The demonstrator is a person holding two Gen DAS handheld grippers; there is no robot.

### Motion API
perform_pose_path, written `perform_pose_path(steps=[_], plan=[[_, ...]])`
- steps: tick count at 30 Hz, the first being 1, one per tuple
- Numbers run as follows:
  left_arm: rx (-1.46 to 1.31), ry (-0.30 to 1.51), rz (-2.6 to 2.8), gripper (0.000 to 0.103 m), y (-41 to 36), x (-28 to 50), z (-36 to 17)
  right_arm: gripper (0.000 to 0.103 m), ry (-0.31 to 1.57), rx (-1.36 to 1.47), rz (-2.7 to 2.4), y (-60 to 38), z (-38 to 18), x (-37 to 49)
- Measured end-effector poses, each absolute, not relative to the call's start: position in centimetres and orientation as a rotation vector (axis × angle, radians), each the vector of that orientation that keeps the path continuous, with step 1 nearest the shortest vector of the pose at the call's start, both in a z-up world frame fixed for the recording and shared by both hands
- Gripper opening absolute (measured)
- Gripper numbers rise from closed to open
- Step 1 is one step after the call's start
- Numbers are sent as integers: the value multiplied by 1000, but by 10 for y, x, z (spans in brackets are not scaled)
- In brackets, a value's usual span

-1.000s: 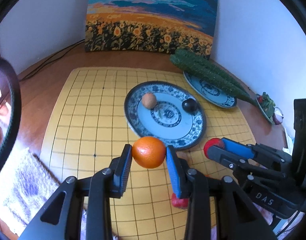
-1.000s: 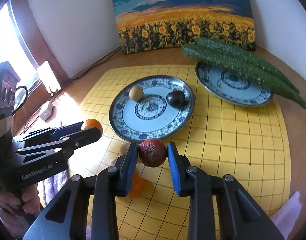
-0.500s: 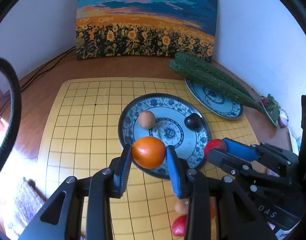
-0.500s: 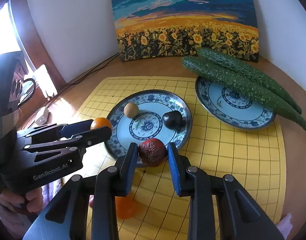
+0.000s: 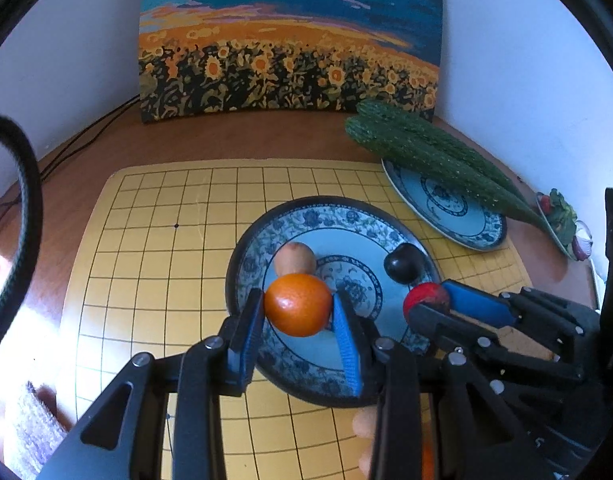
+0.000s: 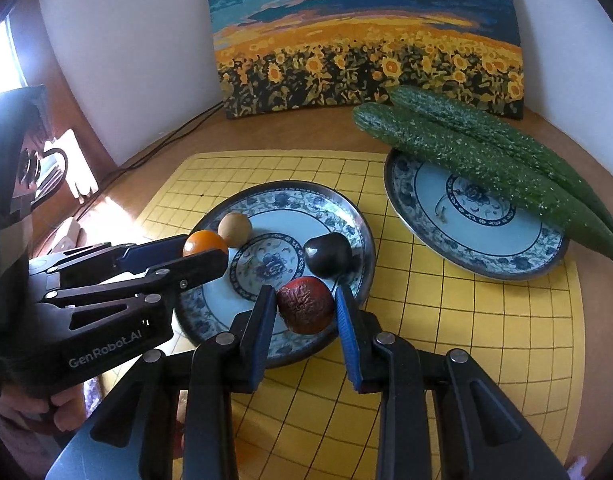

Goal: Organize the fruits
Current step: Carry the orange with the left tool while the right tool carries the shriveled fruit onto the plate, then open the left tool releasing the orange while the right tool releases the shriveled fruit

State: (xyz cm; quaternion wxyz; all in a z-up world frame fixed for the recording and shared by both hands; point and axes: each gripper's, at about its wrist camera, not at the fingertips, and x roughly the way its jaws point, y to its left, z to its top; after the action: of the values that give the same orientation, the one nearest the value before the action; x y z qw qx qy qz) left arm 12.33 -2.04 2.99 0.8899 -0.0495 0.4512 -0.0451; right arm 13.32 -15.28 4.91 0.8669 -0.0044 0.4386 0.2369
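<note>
Both tongs were clenched over the near plate (image 6: 358, 240): left tongs (image 5: 298, 305) gripped an orange (image 5: 297, 304), right tongs (image 6: 305, 310) a wrinkled red fruit (image 6: 305, 310).

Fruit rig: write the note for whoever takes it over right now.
Left gripper: shut on the orange, over the near plate.
Right gripper: shut on the wrinkled red fruit, over the same plate's near rim.
On that plate: a tan fruit and a dark fruit.
Far plate: two cucumbers lie across it.
Done: two fruits plated, two more picked up.
Left: set both held fruits down on the near plate, probably; more fruit shows blurred on the yellow mat behind the grippers, kind unclear.
</note>
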Motion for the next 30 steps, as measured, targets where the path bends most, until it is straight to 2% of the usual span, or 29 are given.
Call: perform_pose_path(steps=[23, 30], plan=[[-88, 944, -91, 36, -23, 129, 26, 32, 897, -31, 501, -150, 43, 137], [-84, 947, -92, 38, -23, 125, 29, 37, 900, -39, 517, -149, 43, 133]])
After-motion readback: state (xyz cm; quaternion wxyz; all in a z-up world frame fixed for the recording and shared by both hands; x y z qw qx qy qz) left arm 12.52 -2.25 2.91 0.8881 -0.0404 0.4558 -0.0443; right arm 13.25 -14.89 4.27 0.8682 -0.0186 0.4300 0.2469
